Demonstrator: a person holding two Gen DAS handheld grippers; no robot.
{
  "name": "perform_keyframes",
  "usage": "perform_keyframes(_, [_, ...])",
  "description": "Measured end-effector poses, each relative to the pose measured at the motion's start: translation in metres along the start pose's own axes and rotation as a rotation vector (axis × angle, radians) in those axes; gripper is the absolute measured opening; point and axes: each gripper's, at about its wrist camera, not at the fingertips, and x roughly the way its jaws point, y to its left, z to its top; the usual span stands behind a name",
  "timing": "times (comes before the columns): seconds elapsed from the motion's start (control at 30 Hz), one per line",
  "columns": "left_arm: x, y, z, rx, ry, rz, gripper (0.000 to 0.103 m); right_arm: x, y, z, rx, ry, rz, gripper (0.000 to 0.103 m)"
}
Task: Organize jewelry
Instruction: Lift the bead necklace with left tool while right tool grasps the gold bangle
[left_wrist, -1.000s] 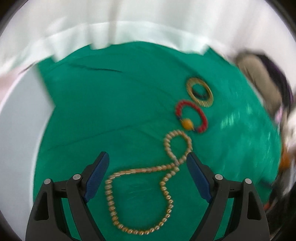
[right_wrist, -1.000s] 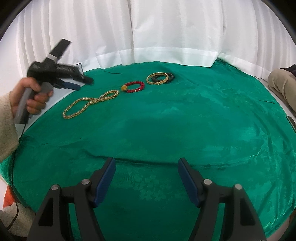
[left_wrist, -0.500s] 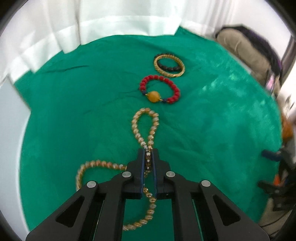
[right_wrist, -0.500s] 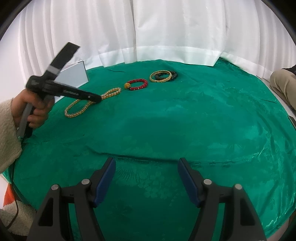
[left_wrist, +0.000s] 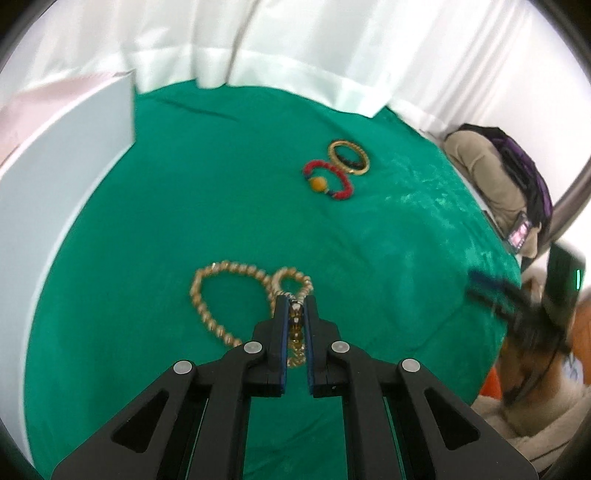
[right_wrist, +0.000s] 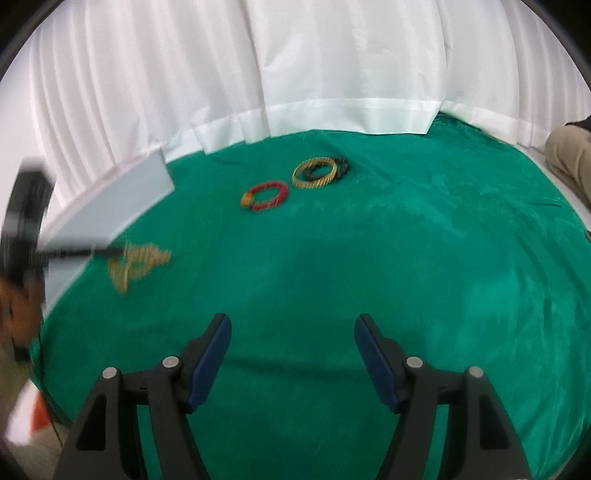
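Since a second ago, our left claw (left_wrist: 294, 308) has clamped onto the long gold beaded necklace (left_wrist: 229, 295) and dragged it, bunched, across the green cloth-covered tabletop (left_wrist: 221, 184), away from the red beaded bracelet (left_wrist: 327, 180) and gold bangle (left_wrist: 348, 157). Our right claw (right_wrist: 293, 360) hangs wide open, empty.

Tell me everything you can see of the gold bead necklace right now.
The gold bead necklace is one long strand of small round golden beads, glossy like metal or glass. It lies bunched in two loops on the green cloth, near the left edge. The left gripper is shut on the strand where the loops meet. Nothing else touches it.
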Motion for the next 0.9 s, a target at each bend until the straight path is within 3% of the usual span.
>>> perform_keyframes(0.07, [-0.004,0.004,-0.005,-0.02,-0.007,0.001,0.005,0.015,-0.022,0.036,0.064,0.019,0.044,0.071])
perform_keyframes(0.2, [-0.005,0.005,-0.009,-0.045,-0.012,0.057,0.005,0.066,-0.053,0.102,0.154,0.062,0.051,0.071])
perform_keyframes(0.23, [-0.005,0.004,-0.009,-0.05,-0.008,0.075,0.005,0.085,-0.06,0.117,0.194,0.09,0.071,0.067])
perform_keyframes(0.3, [-0.007,0.004,-0.009,-0.074,-0.001,0.104,0.006,0.127,-0.074,0.14,0.308,0.159,0.11,0.041])
perform_keyframes(0.47, [-0.005,0.005,-0.008,-0.108,0.021,0.142,0.005,0.189,-0.078,0.158,0.441,0.253,0.097,0.034])
perform_keyframes(0.53, [-0.005,0.004,-0.009,-0.099,0.025,0.159,0.006,0.194,-0.073,0.16,0.418,0.253,0.052,0.009])
perform_keyframes(0.57, [-0.006,0.004,-0.01,-0.101,0.023,0.157,0.005,0.19,-0.071,0.16,0.42,0.241,0.022,0.007])
perform_keyframes(0.77, [-0.037,-0.004,0.0,-0.11,-0.049,0.117,0.005,0.135,-0.06,0.167,0.416,0.122,0.075,0.007])
perform_keyframes(0.9, [-0.069,-0.015,0.014,-0.102,-0.109,0.099,0.005,0.09,-0.042,0.17,0.313,0.058,0.103,0.007])
